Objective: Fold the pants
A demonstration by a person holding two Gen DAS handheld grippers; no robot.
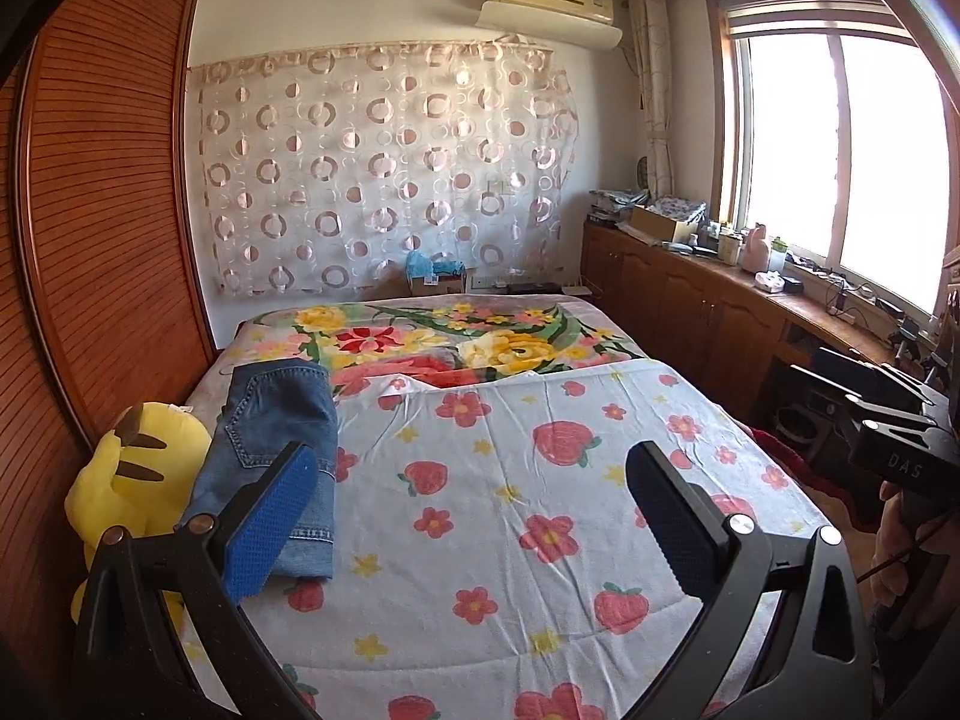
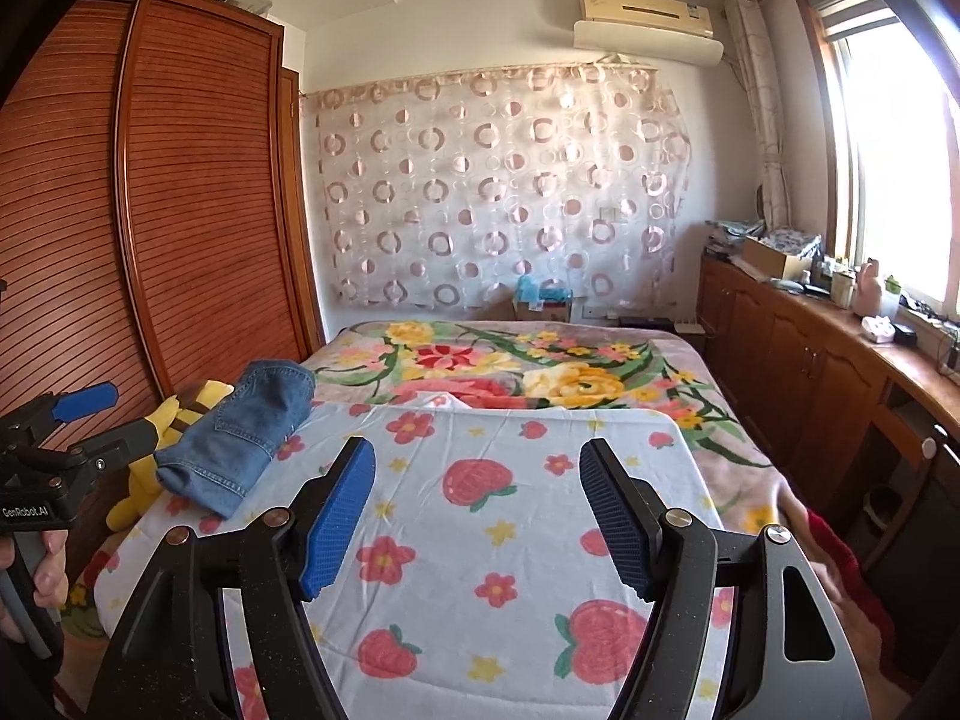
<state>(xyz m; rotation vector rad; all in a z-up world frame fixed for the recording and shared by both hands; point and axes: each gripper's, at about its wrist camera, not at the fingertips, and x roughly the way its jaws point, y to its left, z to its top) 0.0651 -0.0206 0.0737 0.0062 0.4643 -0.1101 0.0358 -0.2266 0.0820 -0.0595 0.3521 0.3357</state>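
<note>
Folded jeans [image 1: 273, 456] lie on the bed [image 1: 540, 540]; left tongs [image 1: 474, 516] and right tongs [image 2: 477, 516] hover wide, empty — folding looks finished, nothing pending.

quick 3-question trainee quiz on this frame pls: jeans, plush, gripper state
1. True or false: the left gripper is shut on the jeans.
2. What lies directly beside the jeans, toward the wardrobe? A) a cardboard box B) a yellow plush toy C) a pillow
3. Fill in: the jeans lie folded on the ____-printed sheet.

Key
1. False. Its jaws stand wide apart with nothing between them, above the sheet. The right gripper is open too.
2. B. The toy touches the jeans at the bed's edge.
3. Strawberry.
</note>
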